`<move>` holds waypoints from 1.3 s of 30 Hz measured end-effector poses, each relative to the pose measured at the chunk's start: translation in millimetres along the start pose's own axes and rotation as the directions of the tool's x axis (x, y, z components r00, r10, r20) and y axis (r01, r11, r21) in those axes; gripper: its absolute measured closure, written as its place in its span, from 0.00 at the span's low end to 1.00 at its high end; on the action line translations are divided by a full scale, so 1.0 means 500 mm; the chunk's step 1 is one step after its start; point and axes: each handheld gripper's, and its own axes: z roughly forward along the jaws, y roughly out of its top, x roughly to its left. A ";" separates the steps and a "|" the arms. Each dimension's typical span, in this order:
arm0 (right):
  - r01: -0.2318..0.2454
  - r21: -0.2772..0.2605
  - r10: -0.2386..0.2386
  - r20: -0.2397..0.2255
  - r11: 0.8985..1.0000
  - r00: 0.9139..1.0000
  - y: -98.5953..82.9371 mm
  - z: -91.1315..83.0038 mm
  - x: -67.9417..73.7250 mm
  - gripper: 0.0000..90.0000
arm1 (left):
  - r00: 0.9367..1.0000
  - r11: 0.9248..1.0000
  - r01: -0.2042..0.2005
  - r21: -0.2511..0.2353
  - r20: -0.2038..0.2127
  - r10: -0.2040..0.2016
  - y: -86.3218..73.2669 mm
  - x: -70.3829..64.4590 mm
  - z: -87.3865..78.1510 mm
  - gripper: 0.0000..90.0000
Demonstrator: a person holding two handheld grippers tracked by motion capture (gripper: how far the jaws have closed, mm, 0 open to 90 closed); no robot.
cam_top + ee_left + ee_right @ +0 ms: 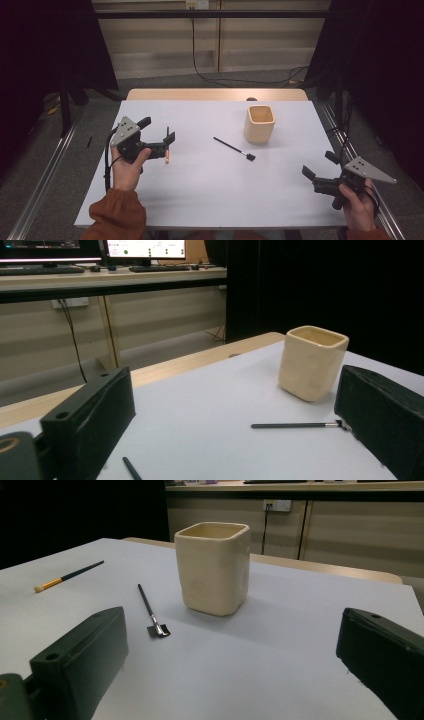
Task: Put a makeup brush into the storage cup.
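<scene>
Brushes [234, 148] lie mid-table, apart from cup [260, 124].

Dim room: black curtains [45, 45] at both sides, grey floor [165, 80], beige wall panels [165, 35], desk [110, 277] with monitors [145, 247].

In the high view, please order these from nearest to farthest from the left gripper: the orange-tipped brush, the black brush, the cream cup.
From the left gripper:
1. Orange-tipped brush, just beneath its jaws.
2. Black brush, at the table's middle.
3. Cream cup, beyond it, far right.
</scene>
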 end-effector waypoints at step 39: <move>-0.006 0.019 0.006 -0.004 1.000 1.000 -0.003 -0.002 -0.002 0.00 | 0.989 0.798 0.145 0.585 -0.073 -0.126 0.033 0.054 0.129 0.09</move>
